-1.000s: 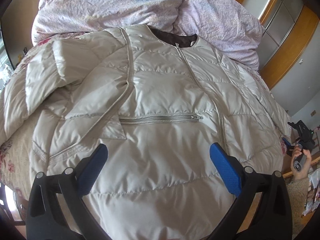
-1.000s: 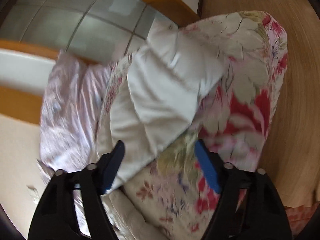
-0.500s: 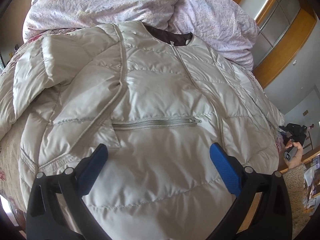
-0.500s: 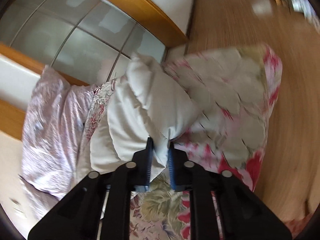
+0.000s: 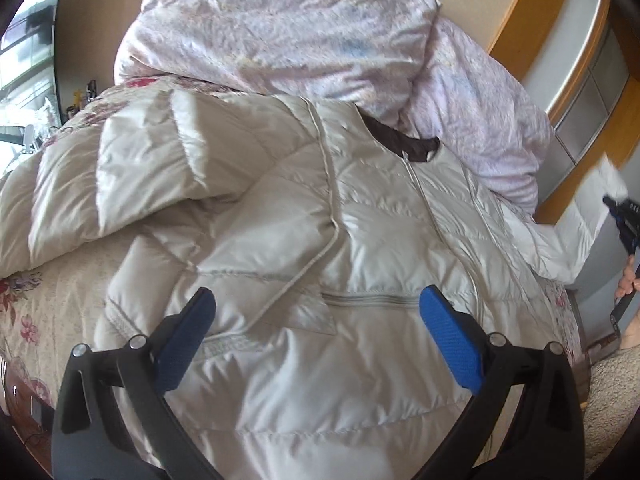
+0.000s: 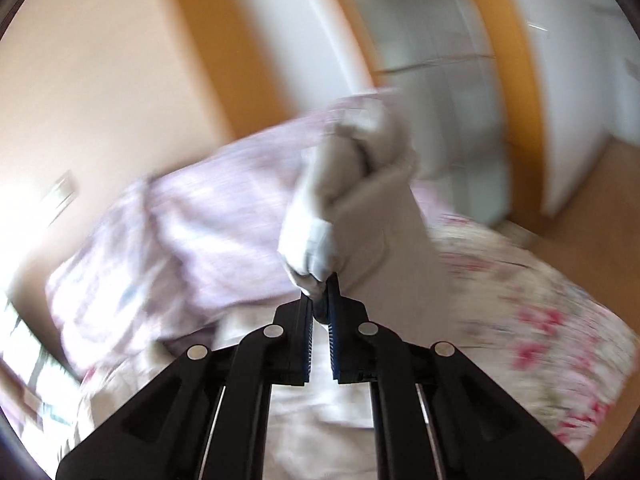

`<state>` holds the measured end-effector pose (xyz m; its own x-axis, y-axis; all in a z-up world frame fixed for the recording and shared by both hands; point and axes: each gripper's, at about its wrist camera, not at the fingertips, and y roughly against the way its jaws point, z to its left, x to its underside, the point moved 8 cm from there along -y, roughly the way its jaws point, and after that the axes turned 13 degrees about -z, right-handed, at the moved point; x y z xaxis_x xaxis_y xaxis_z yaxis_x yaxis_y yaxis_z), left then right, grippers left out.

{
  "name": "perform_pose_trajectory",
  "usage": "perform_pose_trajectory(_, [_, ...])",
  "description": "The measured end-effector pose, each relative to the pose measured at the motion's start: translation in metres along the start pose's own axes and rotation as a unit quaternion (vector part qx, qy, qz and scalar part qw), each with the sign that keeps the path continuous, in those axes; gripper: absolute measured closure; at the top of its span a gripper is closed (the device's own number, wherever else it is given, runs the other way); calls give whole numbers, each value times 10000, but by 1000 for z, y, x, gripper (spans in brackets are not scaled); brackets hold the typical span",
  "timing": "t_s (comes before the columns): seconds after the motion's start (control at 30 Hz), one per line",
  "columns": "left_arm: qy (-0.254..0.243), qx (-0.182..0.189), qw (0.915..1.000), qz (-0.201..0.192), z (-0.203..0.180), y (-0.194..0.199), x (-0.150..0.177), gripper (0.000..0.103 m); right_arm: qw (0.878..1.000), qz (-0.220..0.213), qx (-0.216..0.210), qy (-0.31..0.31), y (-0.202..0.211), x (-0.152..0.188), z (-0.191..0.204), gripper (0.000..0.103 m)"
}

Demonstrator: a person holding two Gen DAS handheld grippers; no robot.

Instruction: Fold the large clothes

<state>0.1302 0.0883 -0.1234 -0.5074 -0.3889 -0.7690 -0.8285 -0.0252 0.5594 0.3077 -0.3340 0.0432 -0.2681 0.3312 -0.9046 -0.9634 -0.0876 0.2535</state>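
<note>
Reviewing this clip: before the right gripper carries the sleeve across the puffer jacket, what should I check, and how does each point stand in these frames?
1. Right gripper shut on the sleeve: ok, fabric is pinched between the pads.
2. Sleeve lifted off the floral bedspread: ok, it hangs raised from the grip.
3. Left gripper free: ok, open above the jacket, holding nothing.
4. Other sleeve already folded in: ok, it lies over the jacket's shoulder.
5. Jacket front flat: ok, pocket zipper lies straight.
6. Depth of the grasp: cannot tell, the right wrist view is motion-blurred.
</note>
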Motion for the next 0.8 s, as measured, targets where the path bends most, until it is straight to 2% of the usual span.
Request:
perform_pose_trajectory(0.13, [60, -74, 9998, -163, 10, 9, -6, 2, 9924, 449, -1127, 229, -22, 29, 102, 96])
perform_pose_trajectory(0.27, [157, -112, 9994, -295, 19, 17, -9, 2, 9768, 1103, -1808, 321, -40, 78, 173, 96])
perform_pose_trajectory(0.43, [149, -194, 9988, -425, 27, 25, -11, 2, 9612, 1824, -1884, 855, -63, 164, 219, 96])
perform_pose_trajectory(0.6, [113, -222, 9983, -523, 32, 30, -13, 2, 9397, 2664, -1548, 1483, -79, 255, 223, 94])
perform_pose_trajectory(0.67, [119, -252, 9981, -553, 35, 32, -13, 2, 9262, 2883, -1338, 2026, -73, 280, 217, 92])
perform_pose_trajectory(0.73, [98, -331, 9976, -601, 39, 34, -13, 2, 9169, 2827, -1333, 2481, -63, 283, 219, 86])
perform_pose_trajectory(0.77, [73, -390, 9973, -622, 41, 34, -13, 2, 9122, 2861, -1371, 2595, -57, 280, 219, 76])
perform_pose_trajectory(0.8, [60, -440, 9971, -623, 44, 34, -13, 2, 9104, 2911, -1445, 2559, -52, 276, 220, 54])
